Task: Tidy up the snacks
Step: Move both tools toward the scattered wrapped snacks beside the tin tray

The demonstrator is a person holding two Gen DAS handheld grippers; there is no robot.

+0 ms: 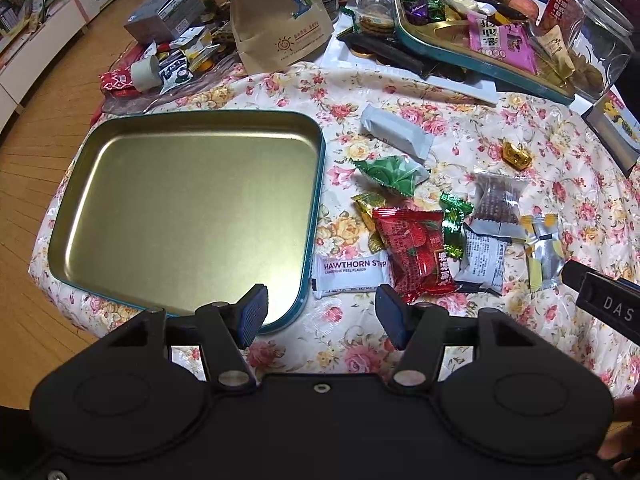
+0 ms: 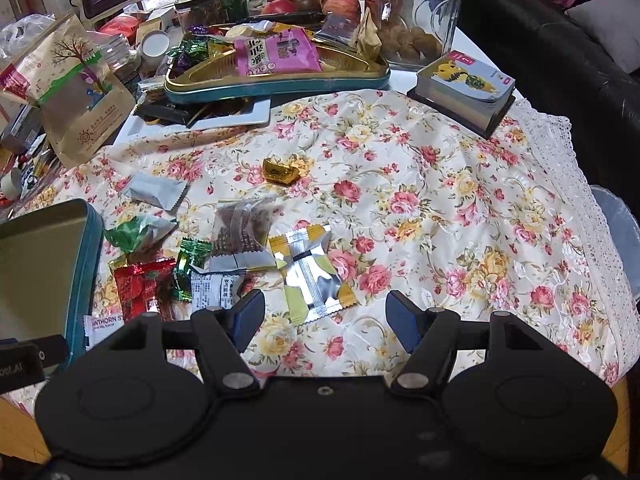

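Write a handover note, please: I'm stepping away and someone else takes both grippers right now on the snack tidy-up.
Left gripper: open, empty, hanging over the near edge of the gold tin tray.
Right gripper: open, empty, just short of the yellow-and-silver packet.
Tray holds nothing yet.
Loose on the floral cloth, right of the tray: red packet, hawthorn strip, green packet, grey packet, gold candy, a few more.
Done: nothing visible. Left: every loose snack.
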